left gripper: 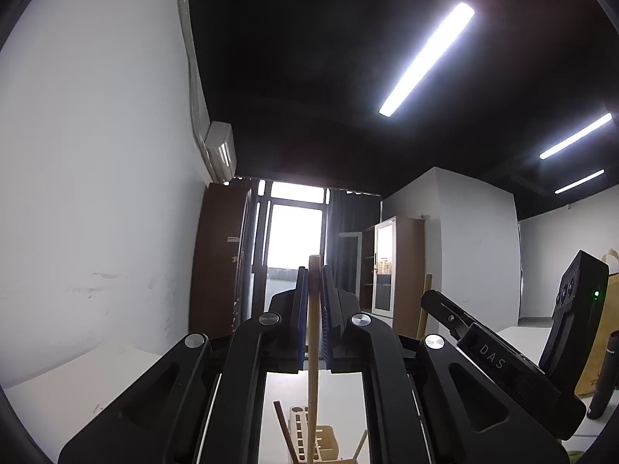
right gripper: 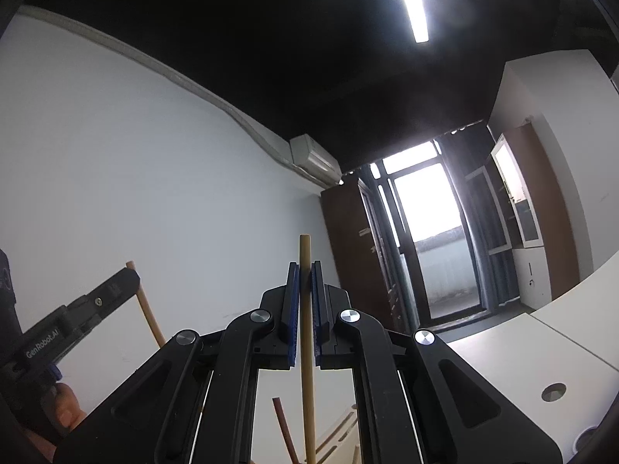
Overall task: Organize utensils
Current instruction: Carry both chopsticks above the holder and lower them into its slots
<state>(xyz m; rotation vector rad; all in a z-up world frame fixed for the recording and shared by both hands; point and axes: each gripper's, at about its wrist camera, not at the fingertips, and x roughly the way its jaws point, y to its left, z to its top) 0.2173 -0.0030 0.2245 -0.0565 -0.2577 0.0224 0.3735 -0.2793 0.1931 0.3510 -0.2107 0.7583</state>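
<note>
My left gripper (left gripper: 314, 278) is shut on a light wooden utensil handle (left gripper: 312, 348) that stands upright between its blue pads. Below it a wooden utensil holder (left gripper: 323, 442) with slots shows, with a dark stick (left gripper: 285, 431) leaning in it. My right gripper (right gripper: 305, 276) is shut on another light wooden handle (right gripper: 306, 348), also upright. Under it part of the holder (right gripper: 336, 437) and a dark reddish stick (right gripper: 284, 429) show. The right gripper appears at the right of the left wrist view (left gripper: 445, 303); the left gripper (right gripper: 123, 282) appears at the left of the right wrist view with its wooden handle (right gripper: 149, 315).
Both cameras tilt up at a white wall (left gripper: 96, 193), dark ceiling and ceiling lights. A white table (right gripper: 522, 355) with a round cable hole (right gripper: 553, 391) lies below right. A brown paper bag (left gripper: 605, 328) and a dark bottle (left gripper: 605, 379) stand at the right. Cabinets and a glass door are far behind.
</note>
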